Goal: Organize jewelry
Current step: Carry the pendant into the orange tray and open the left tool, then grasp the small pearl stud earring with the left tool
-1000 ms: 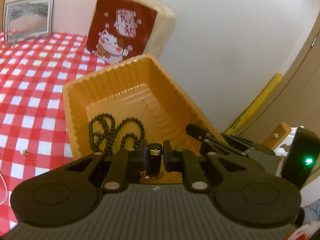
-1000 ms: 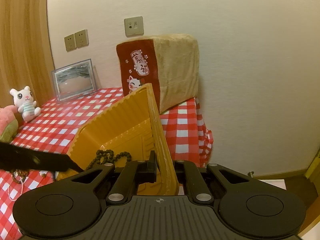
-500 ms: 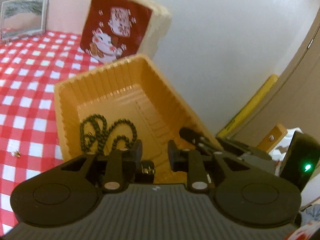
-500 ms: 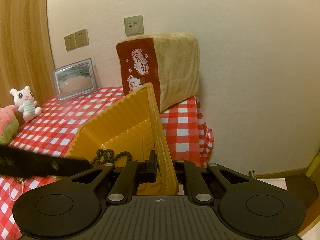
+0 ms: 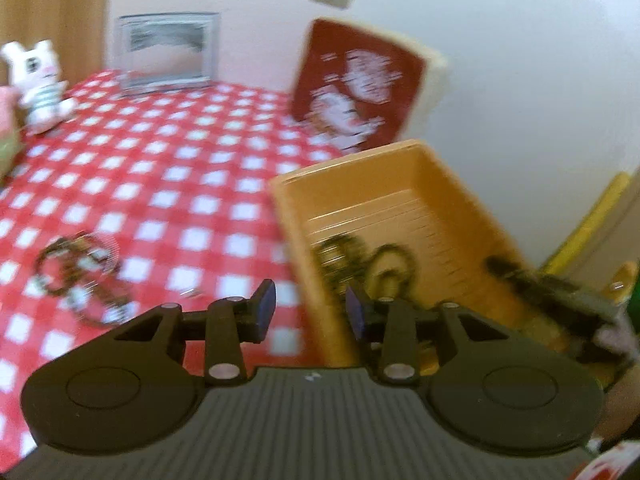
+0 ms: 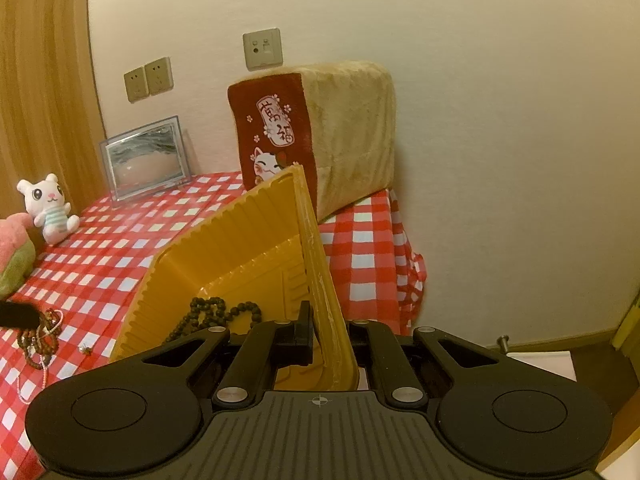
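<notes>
My right gripper (image 6: 329,340) is shut on the near wall of the orange tray (image 6: 240,248) and holds it tilted up off the table. A dark bead necklace (image 6: 212,314) lies inside the tray. In the blurred left wrist view my left gripper (image 5: 311,312) is open and empty, just above the tray's left wall (image 5: 304,248); the bead necklace (image 5: 360,256) shows inside. A pile of bracelets and chains (image 5: 76,276) lies on the checked cloth to the left; it also shows in the right wrist view (image 6: 40,336). A tiny earring (image 6: 85,348) lies beside the tray.
A red-and-white checked tablecloth (image 6: 120,232) covers the table. A bread-shaped cushion (image 6: 320,136) stands at the back by the wall. A framed mirror (image 6: 146,158) and a white plush toy (image 6: 48,210) sit at the back left. The table edge drops off at the right.
My left gripper has opened, let go of the small dark piece it held over the tray, and swung left toward the bracelet pile. The right gripper and tray have not moved.
</notes>
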A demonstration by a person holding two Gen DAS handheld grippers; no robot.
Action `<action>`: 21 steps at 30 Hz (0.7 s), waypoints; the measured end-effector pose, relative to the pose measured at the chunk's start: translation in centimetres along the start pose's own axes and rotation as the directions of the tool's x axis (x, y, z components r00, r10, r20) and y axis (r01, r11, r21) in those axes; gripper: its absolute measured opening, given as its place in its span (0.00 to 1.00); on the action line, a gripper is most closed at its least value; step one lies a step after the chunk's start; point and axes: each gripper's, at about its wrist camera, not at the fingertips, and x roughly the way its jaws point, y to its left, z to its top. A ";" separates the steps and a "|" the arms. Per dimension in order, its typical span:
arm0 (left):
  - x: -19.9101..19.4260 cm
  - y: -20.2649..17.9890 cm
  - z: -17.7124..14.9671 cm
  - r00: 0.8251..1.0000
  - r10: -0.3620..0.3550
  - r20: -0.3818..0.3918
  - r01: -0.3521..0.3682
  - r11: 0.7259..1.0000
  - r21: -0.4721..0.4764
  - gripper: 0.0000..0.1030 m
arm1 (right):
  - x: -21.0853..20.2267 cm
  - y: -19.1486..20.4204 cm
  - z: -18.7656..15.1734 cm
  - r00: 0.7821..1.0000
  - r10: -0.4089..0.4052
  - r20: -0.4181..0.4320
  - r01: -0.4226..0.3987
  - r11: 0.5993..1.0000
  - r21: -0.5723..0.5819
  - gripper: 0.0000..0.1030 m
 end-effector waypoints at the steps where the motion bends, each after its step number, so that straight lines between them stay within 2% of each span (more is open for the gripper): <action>1: 0.0 0.7 -0.4 1.000 0.024 -0.008 -0.024 1.000 -0.002 0.33 | 0.0 0.0 0.0 1.000 0.000 -0.001 0.000 1.000 0.000 0.07; 5: 0.1 2.7 -1.7 0.994 0.106 -0.030 -0.106 0.994 -0.010 0.33 | 0.1 0.0 0.0 1.000 -0.002 -0.002 0.002 1.000 -0.001 0.07; 9: 0.9 3.6 -2.6 0.986 0.165 -0.036 -0.164 0.986 0.023 0.33 | 0.4 0.1 0.0 1.000 -0.008 -0.007 0.008 1.000 0.006 0.07; 21: 5.4 4.8 -2.9 0.980 0.197 -0.027 -0.195 0.979 0.056 0.33 | 1.6 0.5 -0.2 0.999 -0.024 -0.025 0.025 0.999 0.027 0.07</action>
